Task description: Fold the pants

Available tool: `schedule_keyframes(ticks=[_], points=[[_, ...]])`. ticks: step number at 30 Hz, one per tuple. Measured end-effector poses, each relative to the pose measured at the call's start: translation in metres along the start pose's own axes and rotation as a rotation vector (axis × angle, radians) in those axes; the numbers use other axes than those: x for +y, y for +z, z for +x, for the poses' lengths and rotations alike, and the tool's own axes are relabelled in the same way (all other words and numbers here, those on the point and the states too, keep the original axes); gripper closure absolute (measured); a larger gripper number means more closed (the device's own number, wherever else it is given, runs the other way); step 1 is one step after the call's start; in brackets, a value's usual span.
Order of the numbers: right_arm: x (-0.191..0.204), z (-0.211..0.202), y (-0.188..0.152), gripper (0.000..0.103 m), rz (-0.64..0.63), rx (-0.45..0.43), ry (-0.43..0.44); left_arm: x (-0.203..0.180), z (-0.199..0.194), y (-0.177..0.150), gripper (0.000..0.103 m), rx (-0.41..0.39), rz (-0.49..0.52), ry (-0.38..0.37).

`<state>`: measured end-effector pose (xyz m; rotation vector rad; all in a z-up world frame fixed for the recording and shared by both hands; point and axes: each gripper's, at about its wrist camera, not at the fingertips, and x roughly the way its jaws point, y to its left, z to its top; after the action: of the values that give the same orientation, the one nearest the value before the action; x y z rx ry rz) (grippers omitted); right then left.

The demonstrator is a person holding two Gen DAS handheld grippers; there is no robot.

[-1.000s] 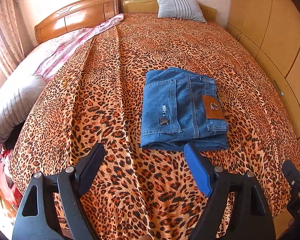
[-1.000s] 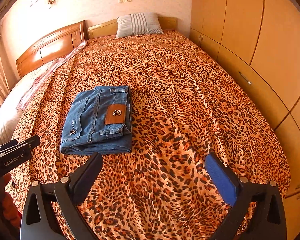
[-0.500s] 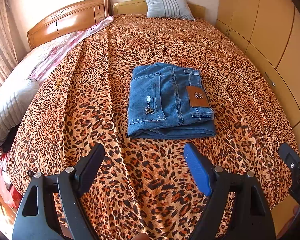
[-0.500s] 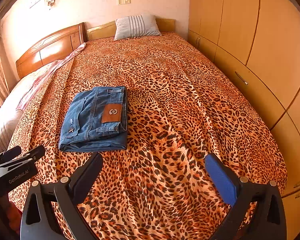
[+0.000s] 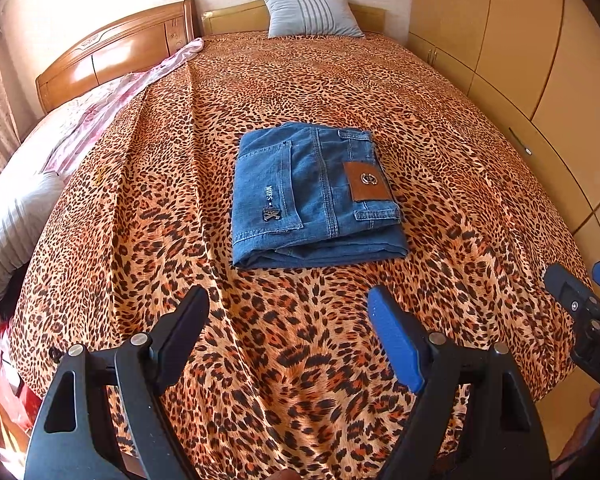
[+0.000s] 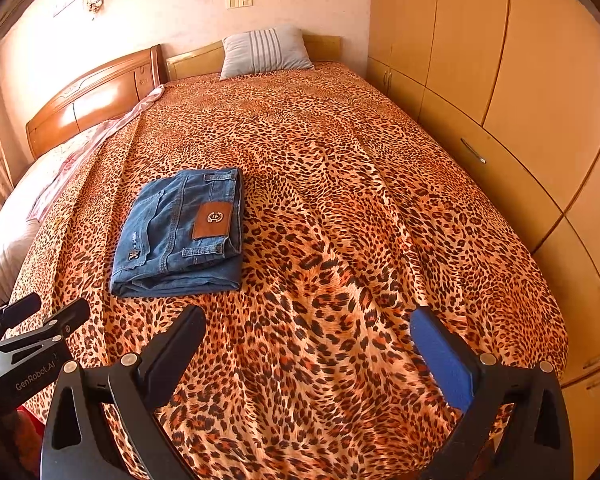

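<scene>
Black-and-blue jaws of the left gripper (image 5: 288, 320) and right gripper (image 6: 306, 334) are held apart and empty above the near bed (image 5: 300, 380) edge. Beyond them, the pants (image 5: 312, 196) lie as a compact folded denim stack mid-bed; folding is judged complete, with only withdrawal required. Wardrobe doors (image 6: 500, 60) are shown fully only in the right view.

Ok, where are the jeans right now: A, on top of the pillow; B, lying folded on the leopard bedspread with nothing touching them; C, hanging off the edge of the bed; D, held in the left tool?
B: the jeans lie folded on the bedspread, and both the left tool and the right tool are open, short of them.
</scene>
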<state>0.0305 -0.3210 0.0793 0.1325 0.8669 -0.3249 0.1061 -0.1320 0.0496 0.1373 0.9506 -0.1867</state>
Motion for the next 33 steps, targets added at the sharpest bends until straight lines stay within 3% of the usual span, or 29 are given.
schedule_keyframes(ticks=[33], points=[[-0.0074, 0.0047, -0.0020, 0.000, 0.004, 0.041, -0.019, -0.0013, -0.0004, 0.0004, 0.021, 0.040, -0.036, -0.051]])
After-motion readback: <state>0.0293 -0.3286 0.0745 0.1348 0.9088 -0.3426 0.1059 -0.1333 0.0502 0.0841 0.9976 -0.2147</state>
